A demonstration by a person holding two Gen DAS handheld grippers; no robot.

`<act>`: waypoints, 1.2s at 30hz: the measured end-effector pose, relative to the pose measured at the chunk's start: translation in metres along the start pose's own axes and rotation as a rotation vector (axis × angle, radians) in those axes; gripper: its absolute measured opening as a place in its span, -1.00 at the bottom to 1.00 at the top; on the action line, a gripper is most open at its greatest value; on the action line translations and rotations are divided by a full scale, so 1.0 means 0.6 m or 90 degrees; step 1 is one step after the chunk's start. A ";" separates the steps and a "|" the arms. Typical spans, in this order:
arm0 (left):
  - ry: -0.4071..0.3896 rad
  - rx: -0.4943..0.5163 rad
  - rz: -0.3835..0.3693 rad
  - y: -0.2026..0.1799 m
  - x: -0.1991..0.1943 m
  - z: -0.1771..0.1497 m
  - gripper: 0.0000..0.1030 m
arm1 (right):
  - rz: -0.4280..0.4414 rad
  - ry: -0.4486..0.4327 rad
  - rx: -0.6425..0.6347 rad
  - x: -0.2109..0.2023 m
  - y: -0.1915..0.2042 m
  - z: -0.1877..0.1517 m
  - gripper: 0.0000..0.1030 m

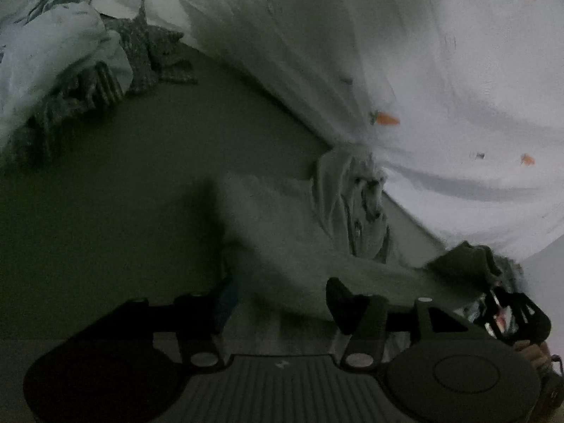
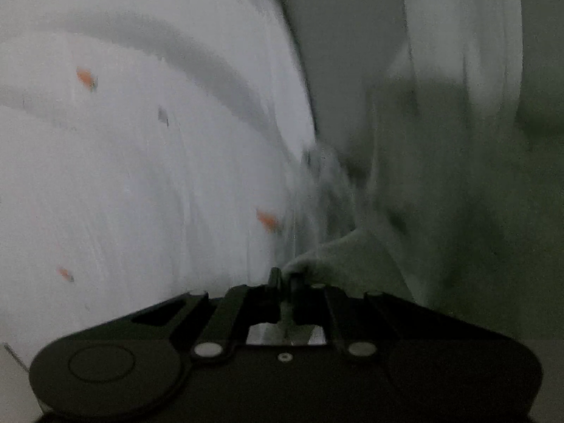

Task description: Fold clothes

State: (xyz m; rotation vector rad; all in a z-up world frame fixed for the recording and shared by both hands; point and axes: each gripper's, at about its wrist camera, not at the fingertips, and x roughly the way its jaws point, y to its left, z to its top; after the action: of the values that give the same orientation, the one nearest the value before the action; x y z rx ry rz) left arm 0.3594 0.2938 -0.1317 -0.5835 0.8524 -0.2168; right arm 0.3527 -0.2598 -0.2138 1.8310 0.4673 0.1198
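Observation:
A pale garment (image 1: 282,232), blurred, lies on the dark olive surface (image 1: 123,183). It runs from a bunched, frilled part (image 1: 359,194) down between the fingers of my left gripper (image 1: 278,303), which stand wide apart and open. A large white cloth printed with small orange carrots (image 1: 440,70) hangs stretched at the upper right. In the right wrist view, my right gripper (image 2: 285,282) is shut on an edge of pale cloth (image 2: 335,253), with the carrot-print cloth (image 2: 123,158) filling the left side. The right gripper (image 1: 511,313) also shows at the left wrist view's lower right, beside a hand (image 1: 532,352).
A heap of other clothes, a white piece (image 1: 46,46) over grey knitted ones (image 1: 148,56), lies at the far left of the surface. Bare olive surface spreads between that heap and my left gripper. The light is dim and both views are blurred.

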 end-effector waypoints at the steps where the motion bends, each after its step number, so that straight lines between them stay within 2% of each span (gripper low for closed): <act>1: 0.005 0.003 0.011 -0.008 0.007 -0.009 0.15 | -0.011 -0.015 0.000 -0.011 0.000 0.025 -0.86; 2: 0.011 0.007 0.024 -0.015 0.016 -0.018 0.15 | -0.029 -0.027 0.007 -0.023 -0.005 0.047 -0.78; 4: 0.024 0.025 0.057 -0.025 0.032 -0.031 0.15 | -0.076 -0.049 0.031 -0.049 -0.022 0.086 -0.49; 5: 0.030 0.035 0.075 -0.030 0.040 -0.036 0.15 | -0.089 -0.058 0.034 -0.060 -0.029 0.100 -0.19; 6: 0.034 0.044 0.093 -0.032 0.048 -0.040 0.18 | -0.093 -0.066 0.027 -0.071 -0.033 0.109 0.01; 10: 0.028 0.042 0.143 -0.025 0.079 -0.030 0.20 | -0.132 -0.080 -0.052 -0.100 -0.033 0.127 0.06; 12: 0.020 0.054 0.170 -0.020 0.097 -0.018 0.20 | -0.176 -0.086 -0.139 -0.091 -0.024 0.123 0.06; 15: 0.011 0.111 0.208 -0.025 0.124 -0.003 0.21 | -0.241 -0.094 -0.271 -0.078 -0.010 0.117 0.09; 18: 0.015 0.132 0.229 -0.026 0.150 0.008 0.21 | -0.306 -0.102 -0.402 -0.064 0.004 0.110 0.24; 21: 0.035 0.134 0.241 -0.025 0.164 0.015 0.27 | -0.370 -0.109 -0.534 -0.051 0.018 0.104 0.25; 24: 0.048 0.164 0.246 -0.030 0.168 0.010 0.30 | -0.433 -0.115 -0.667 -0.037 0.032 0.097 0.30; 26: 0.050 0.173 0.250 -0.031 0.170 0.007 0.31 | -0.453 -0.100 -0.715 -0.025 0.030 0.089 0.30; 28: 0.051 0.169 0.252 -0.032 0.172 0.008 0.32 | -0.467 -0.080 -0.752 -0.011 0.024 0.079 0.30; 29: 0.049 0.159 0.249 -0.032 0.172 0.011 0.32 | -0.474 -0.070 -0.771 -0.004 0.021 0.074 0.24; 31: 0.045 0.137 0.238 -0.032 0.174 0.017 0.32 | -0.489 -0.052 -0.808 0.011 0.016 0.066 -0.05; 33: 0.039 0.132 0.236 -0.036 0.175 0.024 0.32 | -0.494 -0.044 -0.830 0.017 0.024 0.066 -0.79; 35: 0.030 0.150 0.245 -0.042 0.177 0.028 0.32 | -0.482 -0.043 -0.841 0.015 0.038 0.068 -0.83; 36: 0.026 0.160 0.251 -0.044 0.177 0.029 0.32 | -0.462 -0.059 -0.841 0.006 0.051 0.070 -0.85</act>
State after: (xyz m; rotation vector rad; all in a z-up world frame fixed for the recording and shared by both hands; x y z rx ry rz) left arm 0.4430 0.2358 -0.1763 -0.1692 0.9445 0.0253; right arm 0.3771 -0.3031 -0.1986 0.3237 0.7166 -0.1401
